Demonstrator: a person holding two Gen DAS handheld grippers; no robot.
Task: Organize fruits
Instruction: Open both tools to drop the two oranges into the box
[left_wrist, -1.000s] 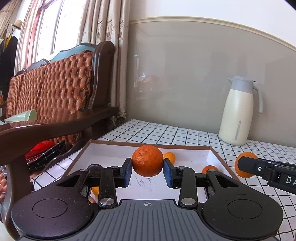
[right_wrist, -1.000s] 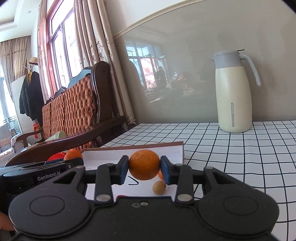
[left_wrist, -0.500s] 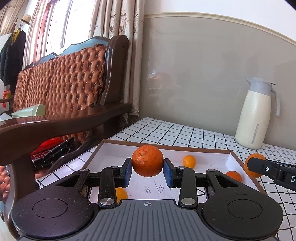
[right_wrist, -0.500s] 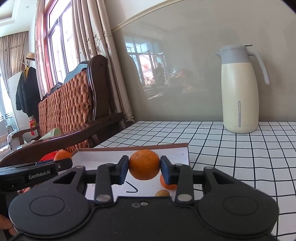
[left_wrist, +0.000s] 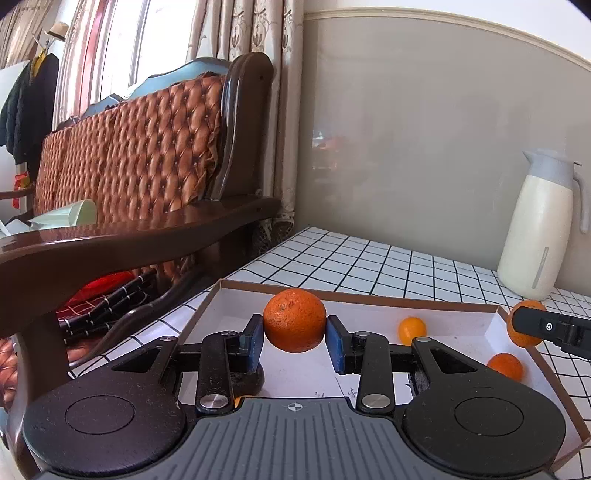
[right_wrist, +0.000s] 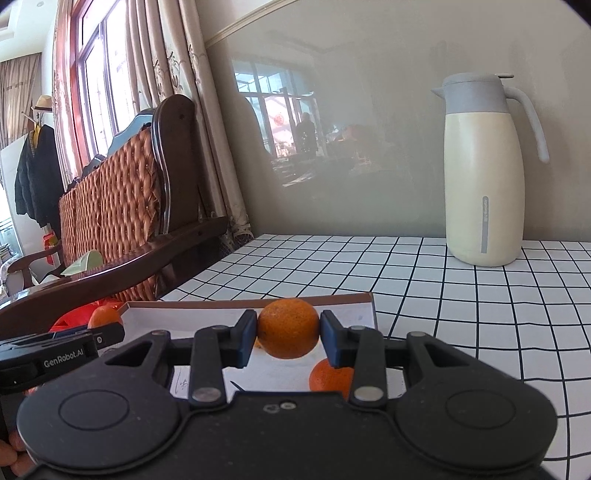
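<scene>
— Where was the fruit relative to the left tongs (left_wrist: 294, 341)?

— A large orange (left_wrist: 294, 319) sat squarely between the two blue pads, which were clamped on its sides. It was held clear of the floor of the shallow white box (left_wrist: 495, 314) with the brown rim, over the box's near left part.

— And the right tongs (right_wrist: 288, 339)?

— Clamped the same way on a second orange (right_wrist: 288, 328), pressed on both flanks and held above the far right corner of the same box (right_wrist: 192, 314). In the left wrist view that fruit showed at the box's right edge, behind the tip of the right tongs.

— Anything loose in the box?

— A small orange fruit (left_wrist: 412, 329) lay near the back wall, well to the right of the left tongs, and another (left_wrist: 505, 365) lay near the right wall. From the right wrist view, one fruit (right_wrist: 328, 376) lay directly beneath the right tongs, partly hidden by the right pad. A dark round thing (left_wrist: 247, 380) sat under the left finger; I could not tell what it was.

— And around it?

— The box rested on a checked worktop (right_wrist: 461, 288), with a cream jug (right_wrist: 484, 177) standing well apart by the wall, and a tufted wooden sofa (left_wrist: 129, 155) to the left.
</scene>
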